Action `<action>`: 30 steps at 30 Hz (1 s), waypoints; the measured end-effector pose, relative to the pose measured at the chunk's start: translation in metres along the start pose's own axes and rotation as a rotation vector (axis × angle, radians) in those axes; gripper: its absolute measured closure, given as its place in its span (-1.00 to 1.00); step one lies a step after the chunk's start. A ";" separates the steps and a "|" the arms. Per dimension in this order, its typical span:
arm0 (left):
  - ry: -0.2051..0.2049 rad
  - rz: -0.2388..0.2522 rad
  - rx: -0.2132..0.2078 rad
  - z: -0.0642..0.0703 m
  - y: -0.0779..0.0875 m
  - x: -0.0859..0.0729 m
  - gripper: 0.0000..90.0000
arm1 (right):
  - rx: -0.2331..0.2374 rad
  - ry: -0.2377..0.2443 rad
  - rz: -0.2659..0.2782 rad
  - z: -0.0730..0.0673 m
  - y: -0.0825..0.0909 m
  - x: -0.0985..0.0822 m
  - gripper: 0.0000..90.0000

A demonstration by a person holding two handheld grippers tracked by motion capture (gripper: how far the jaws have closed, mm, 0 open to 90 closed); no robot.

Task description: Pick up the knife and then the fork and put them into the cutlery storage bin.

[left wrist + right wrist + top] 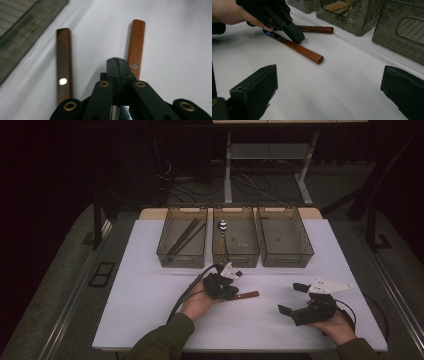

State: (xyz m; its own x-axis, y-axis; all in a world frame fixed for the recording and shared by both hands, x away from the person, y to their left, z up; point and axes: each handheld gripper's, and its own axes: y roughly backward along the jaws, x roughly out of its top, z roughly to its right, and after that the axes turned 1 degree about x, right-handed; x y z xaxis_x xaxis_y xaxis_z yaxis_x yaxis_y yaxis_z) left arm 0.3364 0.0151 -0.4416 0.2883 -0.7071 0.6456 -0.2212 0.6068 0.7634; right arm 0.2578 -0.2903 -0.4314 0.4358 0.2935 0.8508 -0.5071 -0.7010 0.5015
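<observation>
Two wooden-handled utensils lie on the white table. My left gripper (116,65) is shut, jaws pressed flat together with nothing seen between the pads. Its tip sits over one riveted handle (136,41); the second handle (63,62) lies apart to the side. From the right gripper view, the left gripper (296,36) touches down on the nearer handle (305,52), with the other handle (315,29) behind it. In the high view the left gripper (233,293) is mid-table with a handle end (249,295) sticking out. My right gripper (292,299) stands open and holds nothing.
Three translucent bins line the far side: the left bin (162,251) holds brown sticks, the middle bin (236,257) a spoon (222,226), and the right bin (306,251) looks bare. Bare table (150,310) lies left of the hands. Cables trail from both grippers.
</observation>
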 end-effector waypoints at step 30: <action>0.068 0.172 -0.057 0.008 0.043 -0.020 0.52 | 0.024 0.032 -0.103 0.002 -0.003 0.018 -0.97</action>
State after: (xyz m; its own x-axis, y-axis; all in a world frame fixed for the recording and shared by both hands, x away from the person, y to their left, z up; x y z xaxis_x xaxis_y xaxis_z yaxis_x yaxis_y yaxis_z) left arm 0.3134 0.0526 -0.4219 0.3133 -0.5664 0.7622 -0.2203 0.7374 0.6385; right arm 0.2682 -0.2842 -0.4181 0.4604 0.3850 0.7999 -0.4432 -0.6811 0.5829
